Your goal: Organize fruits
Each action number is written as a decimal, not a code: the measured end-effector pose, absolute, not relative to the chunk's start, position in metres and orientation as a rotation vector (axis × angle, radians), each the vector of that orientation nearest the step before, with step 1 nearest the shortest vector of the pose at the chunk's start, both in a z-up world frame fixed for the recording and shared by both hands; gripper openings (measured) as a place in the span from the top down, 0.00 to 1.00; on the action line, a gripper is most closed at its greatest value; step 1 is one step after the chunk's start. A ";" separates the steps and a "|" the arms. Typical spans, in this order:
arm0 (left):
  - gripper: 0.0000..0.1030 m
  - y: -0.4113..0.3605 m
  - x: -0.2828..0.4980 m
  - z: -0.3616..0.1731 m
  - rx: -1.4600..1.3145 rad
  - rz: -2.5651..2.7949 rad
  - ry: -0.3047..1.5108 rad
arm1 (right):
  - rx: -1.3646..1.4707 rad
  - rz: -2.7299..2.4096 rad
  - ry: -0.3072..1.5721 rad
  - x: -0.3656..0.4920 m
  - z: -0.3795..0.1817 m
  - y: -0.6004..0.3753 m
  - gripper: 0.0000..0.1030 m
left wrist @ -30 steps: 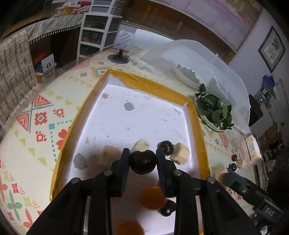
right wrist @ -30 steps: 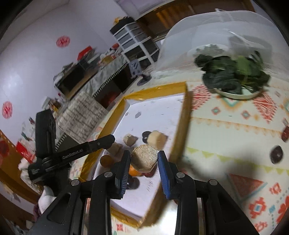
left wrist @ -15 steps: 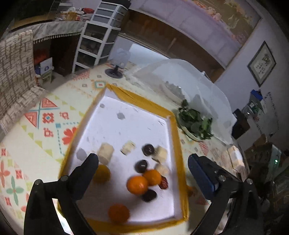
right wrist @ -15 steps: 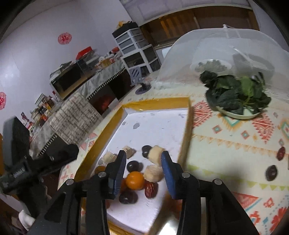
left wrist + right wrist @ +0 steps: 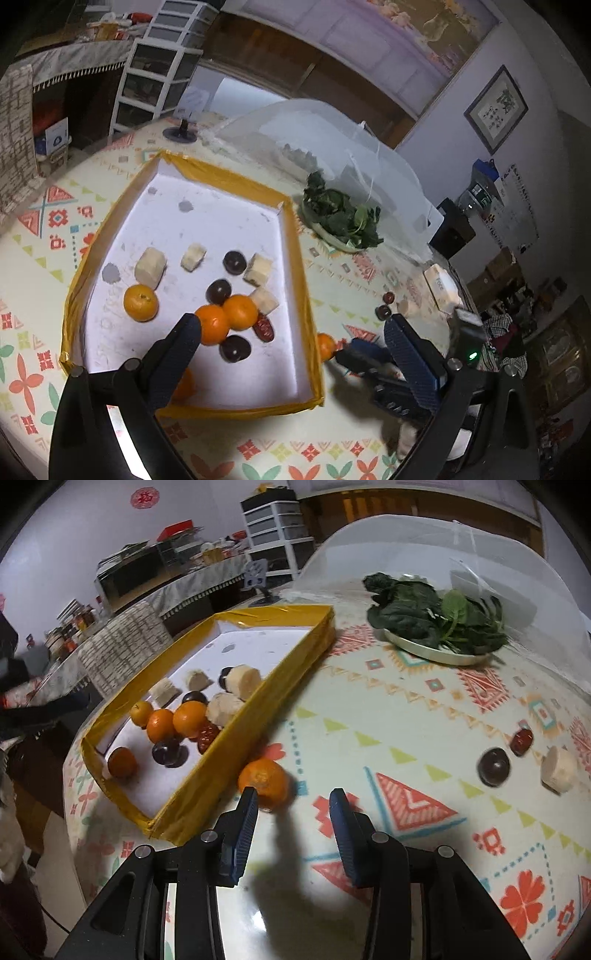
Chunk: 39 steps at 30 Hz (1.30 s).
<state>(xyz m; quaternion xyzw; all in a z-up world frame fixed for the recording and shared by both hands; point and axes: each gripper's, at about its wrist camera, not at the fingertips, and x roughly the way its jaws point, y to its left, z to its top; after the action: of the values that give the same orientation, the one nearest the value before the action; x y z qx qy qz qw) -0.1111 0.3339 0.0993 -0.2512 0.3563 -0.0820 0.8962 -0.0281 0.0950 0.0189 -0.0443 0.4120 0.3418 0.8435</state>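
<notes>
A yellow-rimmed white tray (image 5: 295, 236) (image 5: 295, 657) holds several oranges, dark plums, pale banana pieces and a red date. My left gripper (image 5: 291, 339) is wide open and empty above the tray's near end. My right gripper (image 5: 291, 808) is open and empty over the tablecloth, just behind a loose orange (image 5: 263, 783) that lies outside the tray wall; this orange also shows in the left wrist view (image 5: 326, 345). A dark plum (image 5: 493, 767), a red date (image 5: 521, 741) and a banana piece (image 5: 558, 770) lie on the cloth to the right.
A plate of green leaves (image 5: 439, 626) (image 5: 341, 218) stands beyond the tray, beside a white mesh food cover (image 5: 332, 144). The patterned tablecloth (image 5: 406, 716) ends at the near edge. A white box (image 5: 439, 284) lies at the far right.
My left gripper let go of a dark plum, opened wide and rose. My right gripper let go of a banana piece into the tray, opened and moved right toward the loose orange.
</notes>
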 end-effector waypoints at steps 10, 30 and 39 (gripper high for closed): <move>0.04 0.312 -0.105 0.112 -0.507 -0.167 0.736 | -0.026 0.793 0.910 -0.022 0.008 0.117 0.67; 0.04 0.185 -0.057 0.074 -0.379 -0.342 0.892 | 0.198 0.548 0.844 -0.010 0.042 -0.051 0.62; 0.04 0.126 -0.040 0.040 -0.175 -0.373 0.925 | 0.292 0.305 0.822 0.045 0.036 -0.120 0.60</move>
<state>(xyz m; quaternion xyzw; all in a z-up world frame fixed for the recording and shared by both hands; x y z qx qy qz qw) -0.0404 0.1257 0.0401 -0.0840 0.4430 -0.1787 0.8745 0.0454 -0.1202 0.0363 0.1409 0.3965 0.1469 0.8952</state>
